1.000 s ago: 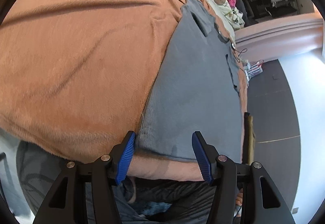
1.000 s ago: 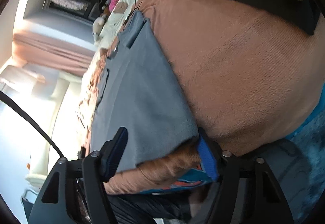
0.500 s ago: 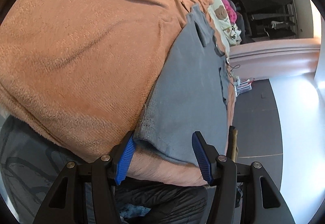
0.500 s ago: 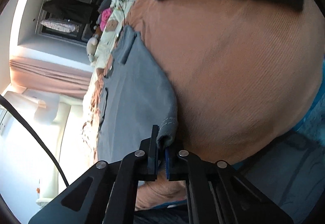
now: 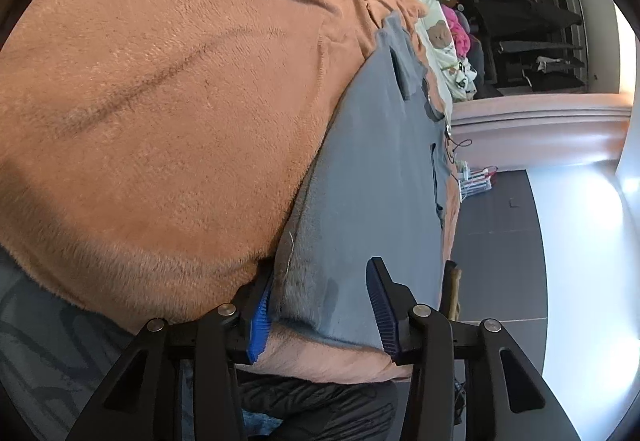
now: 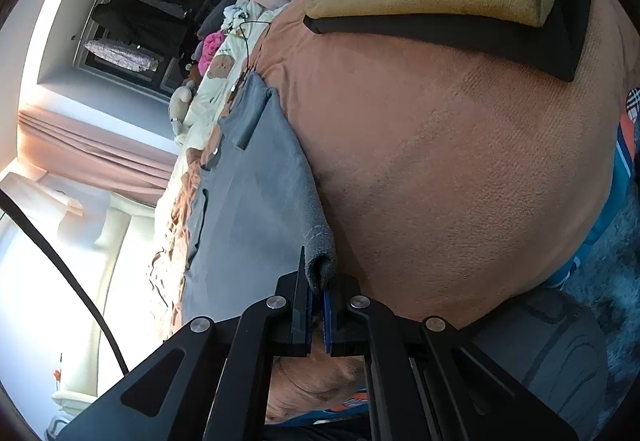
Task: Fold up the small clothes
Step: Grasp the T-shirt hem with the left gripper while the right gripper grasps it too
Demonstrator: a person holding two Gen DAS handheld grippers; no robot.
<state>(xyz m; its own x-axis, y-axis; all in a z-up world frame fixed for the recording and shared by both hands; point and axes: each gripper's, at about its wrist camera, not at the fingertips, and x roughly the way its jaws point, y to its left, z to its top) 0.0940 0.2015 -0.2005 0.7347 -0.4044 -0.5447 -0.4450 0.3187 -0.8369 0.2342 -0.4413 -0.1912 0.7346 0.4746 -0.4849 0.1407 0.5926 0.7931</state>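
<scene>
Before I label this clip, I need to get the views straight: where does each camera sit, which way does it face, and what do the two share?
Left wrist: sits on the left gripper, looks along its fingers over the near hem of the grey garment on the orange blanket; jaws have just been closing, hem between them.
Right wrist: sits on the right gripper, facing the same way; its fingers pinch the other hem corner.
Shared: garment, blanket, far wardrobe.
</scene>
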